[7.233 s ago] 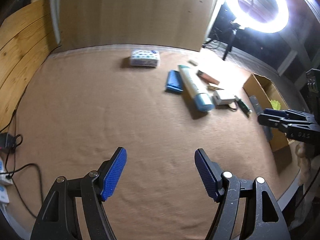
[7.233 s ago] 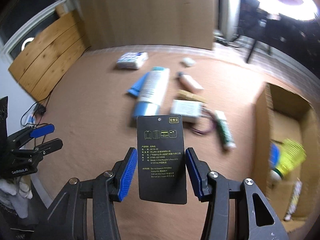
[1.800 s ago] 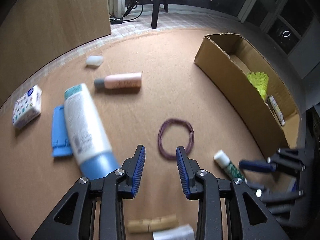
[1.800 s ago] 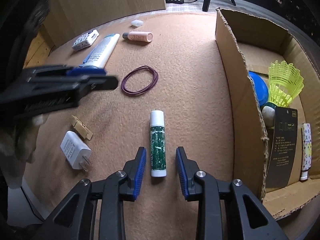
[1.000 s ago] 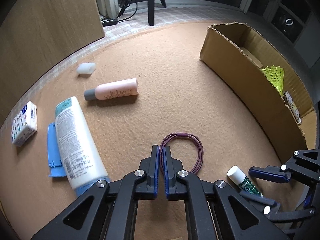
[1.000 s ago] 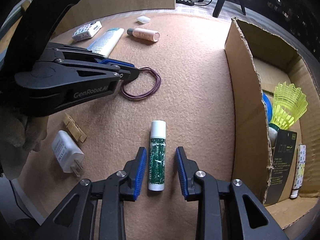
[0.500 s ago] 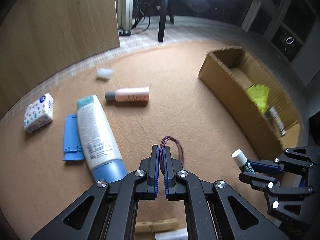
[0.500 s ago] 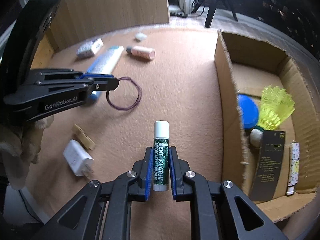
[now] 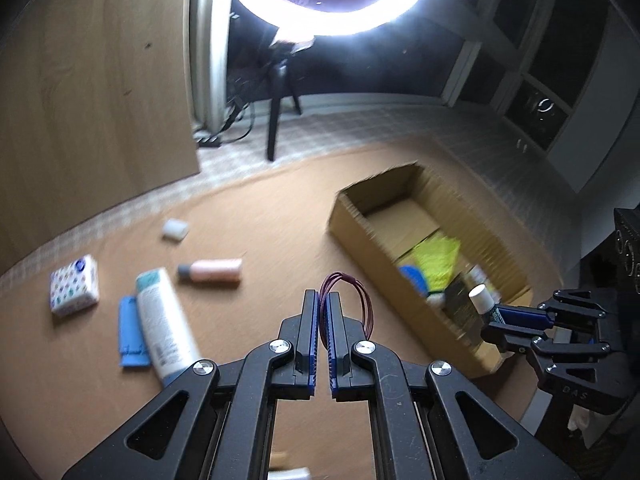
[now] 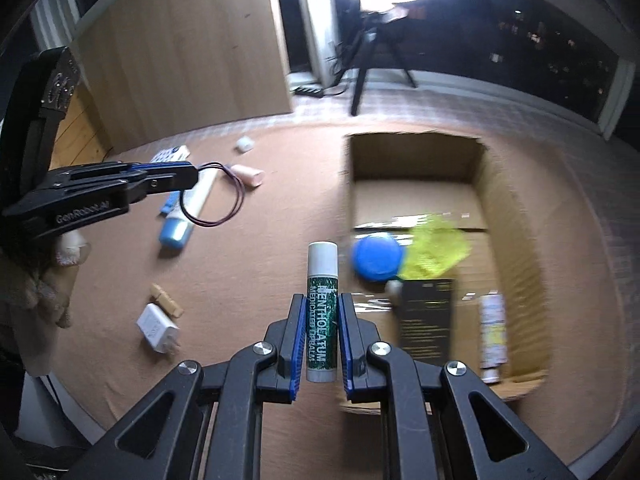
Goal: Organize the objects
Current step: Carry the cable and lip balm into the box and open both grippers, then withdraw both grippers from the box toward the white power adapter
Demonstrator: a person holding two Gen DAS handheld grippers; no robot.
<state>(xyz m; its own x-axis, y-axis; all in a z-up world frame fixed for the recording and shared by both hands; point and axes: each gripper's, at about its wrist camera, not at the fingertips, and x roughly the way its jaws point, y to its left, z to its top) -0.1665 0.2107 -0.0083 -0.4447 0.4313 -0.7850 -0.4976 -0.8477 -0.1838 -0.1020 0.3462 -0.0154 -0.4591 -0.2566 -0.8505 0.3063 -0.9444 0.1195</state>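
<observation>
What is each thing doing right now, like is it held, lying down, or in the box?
Left gripper: shut on the purple hair tie.
Right gripper: shut on the lip balm.
Cardboard box: open.
Shuttlecock: in the box.
Lotion tube: lying flat.
Pink bottle: lying flat.

**Free room and blockers**

Open stretch of tabletop [image 10: 288,184] between the loose items on the left and the cardboard box [image 10: 516,240]. Box top open; far half of its floor bare, near half taken by blue ball [image 10: 376,257], yellow shuttlecock [image 10: 436,254], black card [image 10: 426,320], small tube [image 10: 493,332]. Left side cluttered: big tube [image 9: 162,320], pink bottle [image 9: 212,271], charger [image 10: 156,328], clothespin [image 10: 166,300]. Box walls stand as barrier.
</observation>
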